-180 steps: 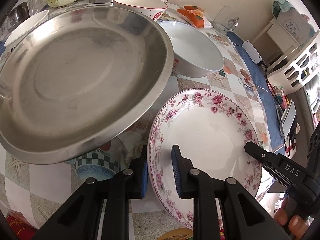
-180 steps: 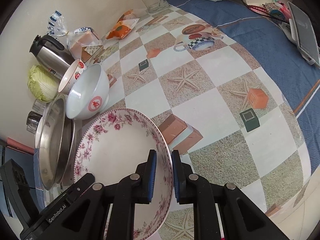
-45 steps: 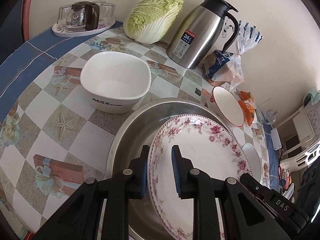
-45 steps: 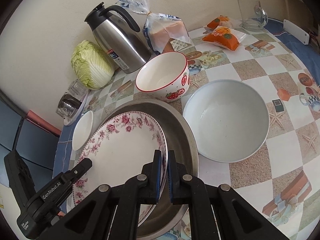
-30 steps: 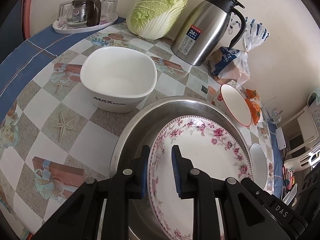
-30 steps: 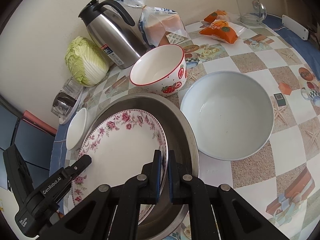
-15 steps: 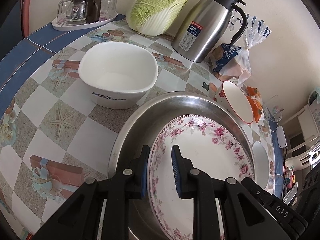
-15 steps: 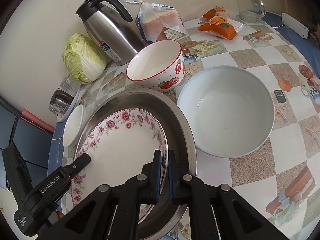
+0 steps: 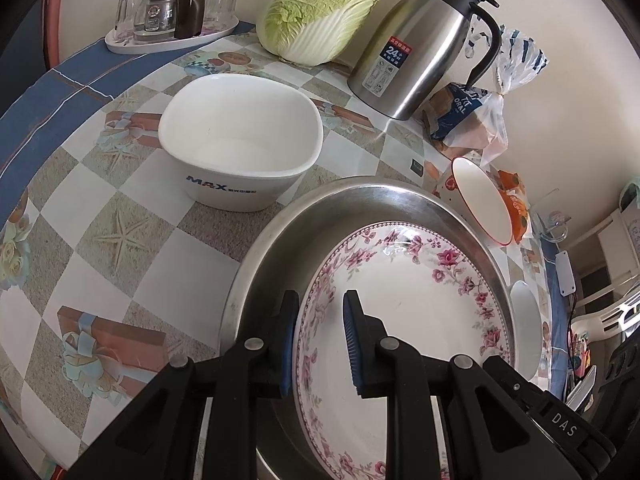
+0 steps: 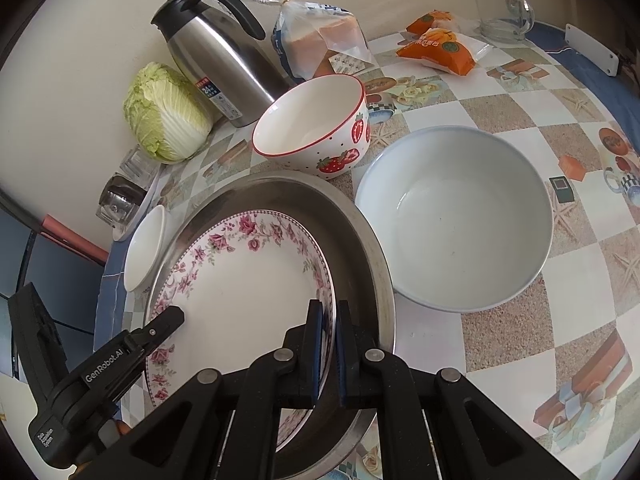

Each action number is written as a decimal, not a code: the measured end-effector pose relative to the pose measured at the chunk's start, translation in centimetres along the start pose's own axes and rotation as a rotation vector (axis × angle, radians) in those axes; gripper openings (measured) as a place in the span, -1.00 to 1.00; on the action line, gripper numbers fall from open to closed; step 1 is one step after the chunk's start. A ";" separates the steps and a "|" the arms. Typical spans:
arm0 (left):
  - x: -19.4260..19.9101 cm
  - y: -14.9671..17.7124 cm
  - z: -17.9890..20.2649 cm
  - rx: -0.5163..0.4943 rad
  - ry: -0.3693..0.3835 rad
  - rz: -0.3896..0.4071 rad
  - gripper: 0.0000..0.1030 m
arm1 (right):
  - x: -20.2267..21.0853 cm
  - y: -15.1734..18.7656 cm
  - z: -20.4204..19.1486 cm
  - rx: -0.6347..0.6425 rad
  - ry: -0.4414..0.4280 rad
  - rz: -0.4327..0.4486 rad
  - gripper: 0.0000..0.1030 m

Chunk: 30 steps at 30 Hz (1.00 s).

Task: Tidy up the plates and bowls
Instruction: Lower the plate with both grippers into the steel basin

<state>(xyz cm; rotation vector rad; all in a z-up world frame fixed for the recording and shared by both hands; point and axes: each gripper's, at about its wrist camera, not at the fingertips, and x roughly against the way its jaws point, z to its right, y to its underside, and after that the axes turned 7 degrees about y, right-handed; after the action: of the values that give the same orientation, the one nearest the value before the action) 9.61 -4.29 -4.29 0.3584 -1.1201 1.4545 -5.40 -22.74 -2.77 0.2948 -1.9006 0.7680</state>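
A floral-rimmed white plate (image 9: 412, 320) (image 10: 240, 280) lies inside a large steel pan (image 9: 280, 248) (image 10: 360, 240). My left gripper (image 9: 320, 308) straddles the plate's left rim with its jaws apart. My right gripper (image 10: 325, 312) is shut on the plate's right rim. A white square bowl marked MAX (image 9: 240, 152) stands left of the pan. A strawberry bowl (image 10: 316, 128) and a large pale bowl (image 10: 456, 220) stand behind and right of the pan.
A steel thermos (image 10: 220, 60), a cabbage (image 10: 164, 112), a bagged loaf (image 10: 316, 40) and orange snack packets (image 10: 436, 48) line the wall. A tray of glasses (image 9: 172, 12) is at the far left. A small white dish (image 10: 144, 252) lies beside the pan.
Both grippers have lowered the plate from above the table into the steel pan. The left jaws have stayed apart; the right ones closed tight on the rim.
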 end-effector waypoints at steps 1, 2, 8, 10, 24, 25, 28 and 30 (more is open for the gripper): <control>0.0 0.0 0.0 -0.001 -0.001 0.001 -0.57 | -0.1 0.0 0.0 -0.001 -0.001 -0.001 -0.86; 0.0 0.0 0.0 0.000 -0.001 0.002 -0.57 | -0.1 0.0 0.0 0.000 0.000 -0.002 -0.86; 0.1 0.0 0.1 -0.005 -0.006 0.006 -0.57 | -0.2 0.2 -0.4 0.020 0.019 0.000 -0.82; 0.1 0.0 0.0 -0.003 -0.004 0.009 -0.57 | -0.2 0.2 -0.5 0.027 0.026 -0.001 -0.81; 0.0 0.1 0.1 -0.013 -0.018 0.009 -0.52 | -0.4 0.3 -1.1 0.064 0.068 0.008 -0.79; 0.0 0.1 0.2 -0.013 -0.020 0.009 -0.52 | -0.4 0.4 -1.1 0.065 0.069 0.009 -0.79; 0.1 0.1 0.2 -0.019 -0.034 0.013 -0.52 | -0.4 0.3 -1.1 0.069 0.069 0.008 -0.79; 0.2 0.0 0.2 -0.030 -0.050 0.024 -0.50 | -0.4 0.4 -1.2 0.071 0.072 0.008 -0.80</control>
<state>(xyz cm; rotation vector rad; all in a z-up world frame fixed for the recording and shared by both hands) 9.48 -4.34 -3.98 0.3637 -1.1888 1.4554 -4.54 -21.80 -2.97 0.2992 -1.8108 0.8419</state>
